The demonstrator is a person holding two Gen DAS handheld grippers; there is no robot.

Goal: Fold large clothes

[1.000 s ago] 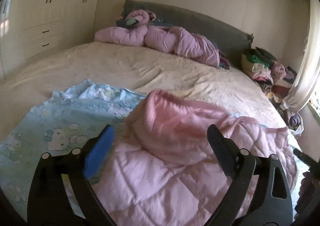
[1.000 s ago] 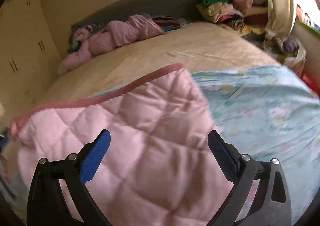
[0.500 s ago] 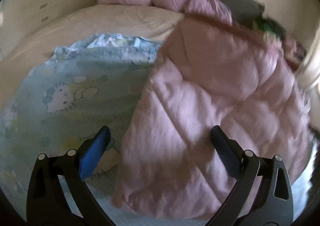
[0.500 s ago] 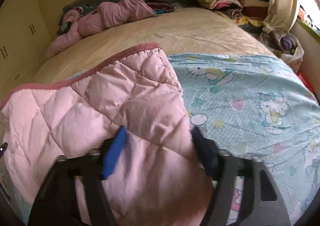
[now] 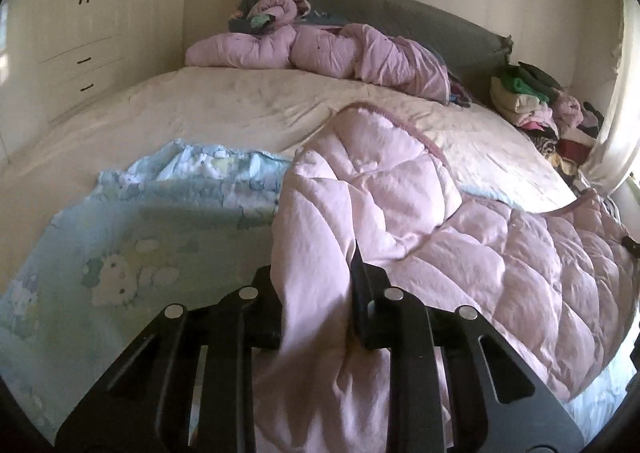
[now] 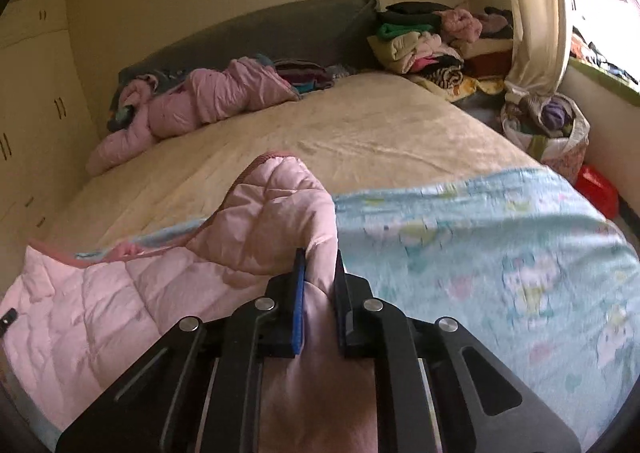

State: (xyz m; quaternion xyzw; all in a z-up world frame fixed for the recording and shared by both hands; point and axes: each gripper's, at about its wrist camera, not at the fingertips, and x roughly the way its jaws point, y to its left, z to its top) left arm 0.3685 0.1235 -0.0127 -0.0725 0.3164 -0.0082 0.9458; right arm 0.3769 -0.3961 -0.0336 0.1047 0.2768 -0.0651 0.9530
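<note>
Pink quilted fabric fills the near part of both my views: the pink quilt [image 5: 420, 221] lies rumpled across the near end of the bed [image 5: 224, 105], on top of a pale blue cartoon-print sheet [image 5: 132, 237]. My left gripper [image 5: 316, 293] has its fingers drawn in tight on a thick bunch of the quilt, which bulges up between them and hides most of the left-hand finger. My right gripper [image 6: 318, 285] is likewise clamped on a fold of the same quilt [image 6: 276, 221]; the blue pad of one finger [image 6: 298, 293] presses flat against the cloth. From the right wrist view the quilt spreads away to the left, and the blue sheet [image 6: 480, 249] covers the bed to the right (that side is a little blurred). Far off, by the grey headboard [image 5: 404, 17], a second pinkish-purple duvet [image 5: 320, 49] lies in a twisted heap. A pile of clothes [image 6: 436, 37] sits at the far right beside the curtain [image 6: 536, 9]. Cream wardrobes [image 5: 80, 21] stand along the left wall.
</note>
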